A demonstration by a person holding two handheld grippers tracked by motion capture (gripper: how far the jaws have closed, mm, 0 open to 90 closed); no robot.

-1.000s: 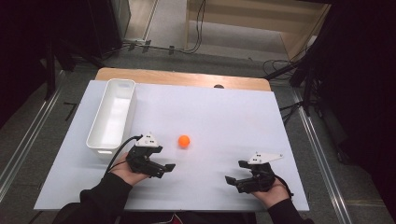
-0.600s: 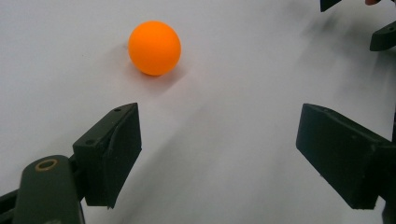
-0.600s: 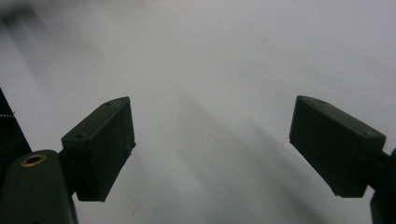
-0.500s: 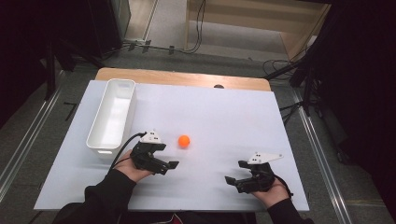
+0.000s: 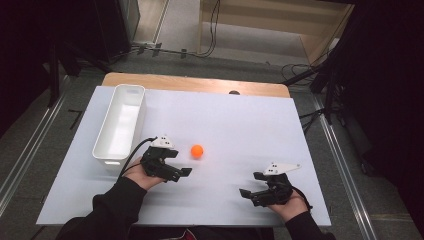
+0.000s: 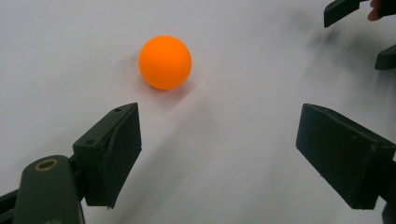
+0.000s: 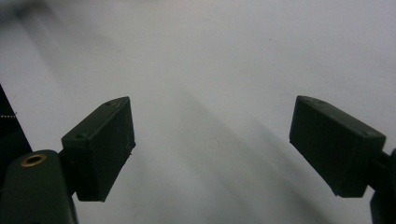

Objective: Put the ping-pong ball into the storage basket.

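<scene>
A small orange ball point(image 5: 197, 151) rests on the white tabletop point(image 5: 240, 120), a little left of centre. My left gripper point(image 5: 178, 163) is open just to the near left of the ball, not touching it. In the left gripper view the ball point(image 6: 165, 62) lies ahead of the left jaw, outside the wide gap of the left gripper point(image 6: 219, 140). My right gripper point(image 5: 250, 184) is open near the front right of the table, with nothing between its jaws. The right gripper view has the right gripper point(image 7: 212, 144) over bare white surface.
A long white bin point(image 5: 106, 127) stands along the table's left side, just behind my left hand. A wooden strip point(image 5: 200, 82) borders the far edge. Cables and dark stands lie on the floor beyond. The right gripper point(image 6: 362, 35) appears at the left gripper view's top right.
My left gripper has moved slightly forward and closer to the orange ball. The right gripper and the ball have stayed put.
</scene>
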